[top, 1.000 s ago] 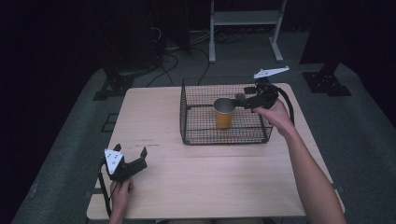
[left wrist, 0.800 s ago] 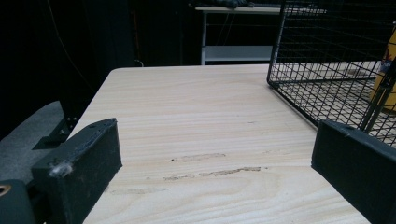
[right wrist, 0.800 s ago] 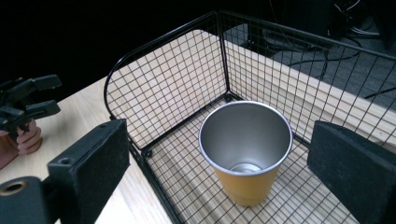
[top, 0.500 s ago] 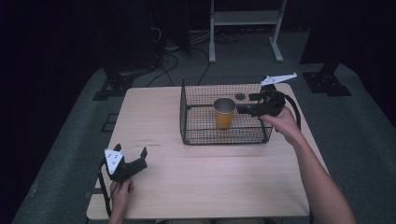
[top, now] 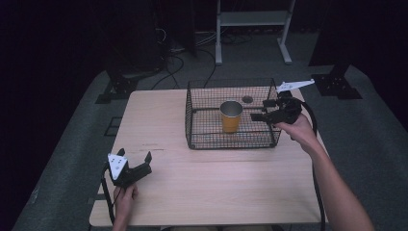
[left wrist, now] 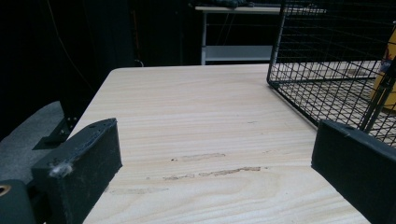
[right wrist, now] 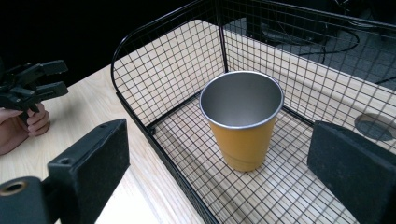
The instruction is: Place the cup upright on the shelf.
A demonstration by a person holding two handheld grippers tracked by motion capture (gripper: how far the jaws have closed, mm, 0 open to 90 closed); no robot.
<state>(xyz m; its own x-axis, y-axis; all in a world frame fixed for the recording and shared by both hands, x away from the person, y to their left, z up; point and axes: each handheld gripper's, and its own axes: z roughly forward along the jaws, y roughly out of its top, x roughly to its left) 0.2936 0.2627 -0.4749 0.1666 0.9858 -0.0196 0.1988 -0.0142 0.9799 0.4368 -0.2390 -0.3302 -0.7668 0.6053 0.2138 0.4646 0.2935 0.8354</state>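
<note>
An orange cup (top: 231, 117) stands upright inside a wire basket (top: 202, 139) on a wooden table (top: 207, 187). The right gripper (top: 258, 109) hovers at the basket's rim — jaws wide apart, empty. The left gripper (top: 136, 160) rests near the table's front corner, also spread open and empty.

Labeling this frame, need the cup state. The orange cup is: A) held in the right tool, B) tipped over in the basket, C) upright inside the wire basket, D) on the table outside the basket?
C: the orange cup stands upright on the floor of the wire basket, open mouth up, with the right tool open and clear of it.
</note>
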